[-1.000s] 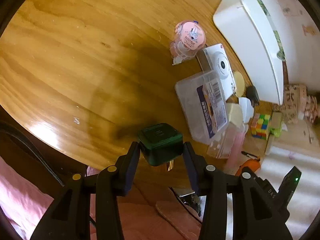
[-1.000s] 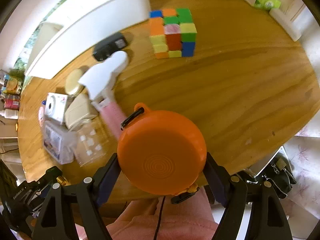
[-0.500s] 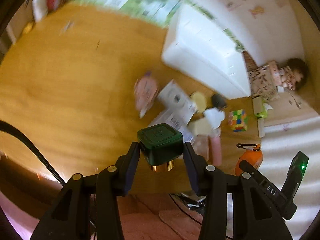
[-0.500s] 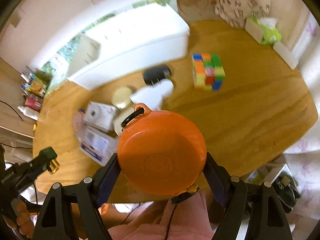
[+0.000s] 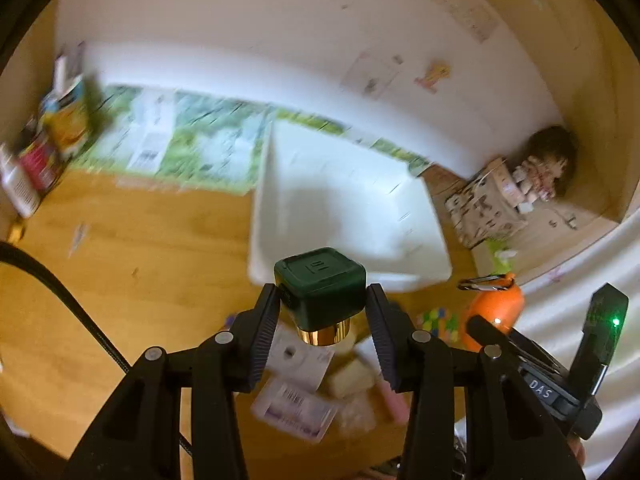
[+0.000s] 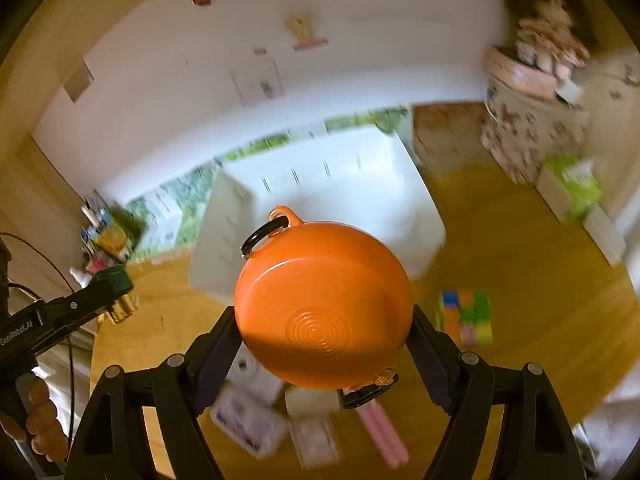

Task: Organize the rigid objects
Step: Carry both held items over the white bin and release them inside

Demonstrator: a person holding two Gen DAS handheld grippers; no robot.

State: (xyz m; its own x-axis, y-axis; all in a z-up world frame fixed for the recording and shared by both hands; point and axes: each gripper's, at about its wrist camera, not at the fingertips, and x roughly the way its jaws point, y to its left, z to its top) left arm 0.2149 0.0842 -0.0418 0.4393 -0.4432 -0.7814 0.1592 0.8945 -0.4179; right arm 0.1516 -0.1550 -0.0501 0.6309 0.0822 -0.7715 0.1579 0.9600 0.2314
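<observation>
My left gripper is shut on a dark green cube-shaped bottle with a gold neck, held high above the wooden table. My right gripper is shut on a round orange case with a black carabiner ring. A white open bin stands on the table beyond both grippers; in the right wrist view the white bin lies just behind the orange case. In the left wrist view the orange case and the right gripper show at lower right.
Below the grippers lie a white instant camera, a clear labelled box, a pink tube and a colour cube. A patterned box with a doll and a green tissue pack stand at the right. Bottles and packets crowd the far left.
Both grippers have risen well above the table with their objects still held, and both views have tilted up so the white bin and the wall now fill the middle.
</observation>
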